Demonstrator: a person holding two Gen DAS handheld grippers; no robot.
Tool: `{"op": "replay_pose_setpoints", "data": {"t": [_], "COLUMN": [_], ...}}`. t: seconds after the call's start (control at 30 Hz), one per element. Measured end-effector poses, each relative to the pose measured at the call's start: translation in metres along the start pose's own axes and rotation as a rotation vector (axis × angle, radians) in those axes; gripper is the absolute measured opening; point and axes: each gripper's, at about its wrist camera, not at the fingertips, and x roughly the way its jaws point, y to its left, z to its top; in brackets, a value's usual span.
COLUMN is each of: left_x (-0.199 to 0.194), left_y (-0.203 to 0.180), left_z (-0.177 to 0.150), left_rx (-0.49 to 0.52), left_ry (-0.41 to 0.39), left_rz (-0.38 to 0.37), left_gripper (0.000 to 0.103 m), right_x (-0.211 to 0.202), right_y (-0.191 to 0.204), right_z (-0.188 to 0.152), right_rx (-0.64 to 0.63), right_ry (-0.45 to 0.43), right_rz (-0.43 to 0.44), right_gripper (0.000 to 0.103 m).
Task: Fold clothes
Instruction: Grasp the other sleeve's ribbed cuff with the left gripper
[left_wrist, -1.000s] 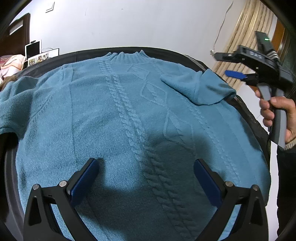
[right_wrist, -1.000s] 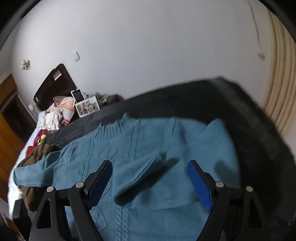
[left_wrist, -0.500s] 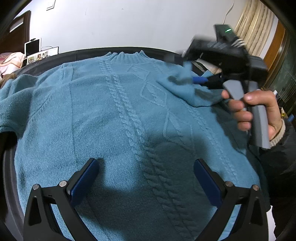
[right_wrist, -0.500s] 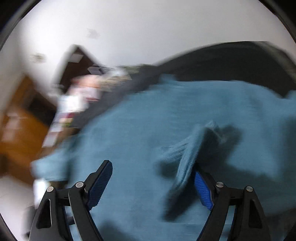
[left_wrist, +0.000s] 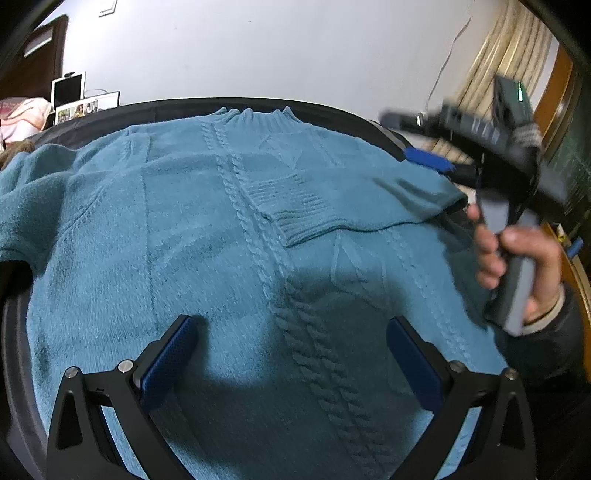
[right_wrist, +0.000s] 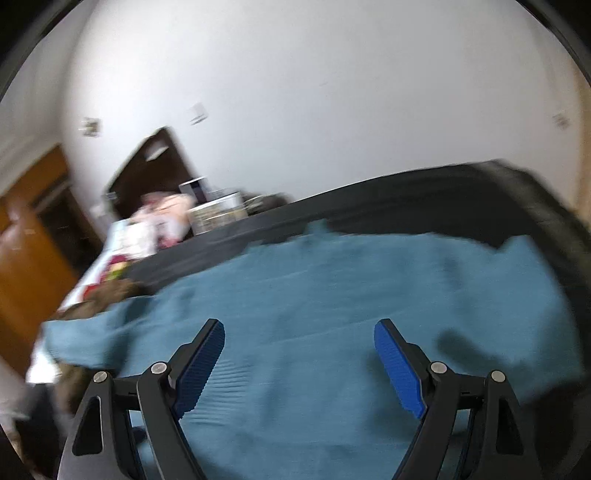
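Since a second ago, one sleeve (left_wrist: 354, 199) of the teal cable-knit sweater (left_wrist: 229, 266) is lying folded flat across the chest, its ribbed cuff near centre. Both tools are gaping wide and gripping nothing: the left gripper (left_wrist: 291, 354) is hovering over the hem at six o'clock, while the right gripper (right_wrist: 299, 354), held in a hand (left_wrist: 517, 266) at three o'clock, is hanging over the sweater. No legible writing is showing. The sweater is lying spread on a dark round table (left_wrist: 258, 105). Beyond, at ten o'clock, a white tablet (left_wrist: 68, 88) is standing before the white wall (left_wrist: 277, 48); beige curtains (left_wrist: 495, 66) are hanging at two o'clock.
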Motion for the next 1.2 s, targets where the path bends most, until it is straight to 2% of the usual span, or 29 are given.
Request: {"op": "replay_pose_setpoints", "data": {"t": [0.13, 0.3, 0.43, 0.53, 0.6, 0.83, 0.97, 1.0, 1.1, 1.2], "left_x": [0.001, 0.007, 0.023, 0.044, 0.057, 0.073, 0.079, 0.079, 0.080, 0.078], "left_y": [0.009, 0.005, -0.004, -0.005, -0.005, -0.017, -0.023, -0.024, -0.028, -0.035], "left_z": [0.012, 0.043, 0.070, 0.078, 0.083, 0.087, 0.089, 0.090, 0.091, 0.090], "left_rx": [-0.060, -0.081, -0.044, -0.029, -0.018, 0.039, 0.073, 0.076, 0.095, 0.123], "left_ry": [0.027, 0.023, 0.015, 0.049, 0.072, 0.056, 0.036, 0.034, 0.029, 0.010], "left_rz": [-0.023, -0.034, -0.015, 0.032, 0.064, 0.145, 0.204, 0.198, 0.190, 0.206], "left_gripper": [0.103, 0.102, 0.097, 0.091, 0.082, 0.079, 0.060, 0.051, 0.033, 0.026], "right_x": [-0.008, -0.014, -0.023, -0.034, -0.037, -0.039, -0.039, -0.040, -0.040, -0.040], "right_y": [-0.030, -0.050, -0.039, -0.031, -0.029, -0.037, -0.033, -0.032, -0.028, -0.026], "right_z": [-0.006, -0.003, -0.004, -0.005, -0.004, -0.001, -0.002, -0.002, -0.003, -0.003], "right_rx": [0.036, 0.083, 0.013, -0.024, -0.030, 0.021, 0.009, 0.005, -0.016, -0.032], "right_ry": [-0.067, -0.084, -0.133, -0.169, -0.179, -0.170, -0.177, -0.179, -0.180, -0.187], "right_rz": [-0.108, -0.124, -0.156, -0.152, -0.151, -0.133, -0.144, -0.146, -0.152, -0.163], "right_gripper": [0.085, 0.085, 0.085, 0.085, 0.085, 0.085, 0.085, 0.085, 0.085, 0.085]}}
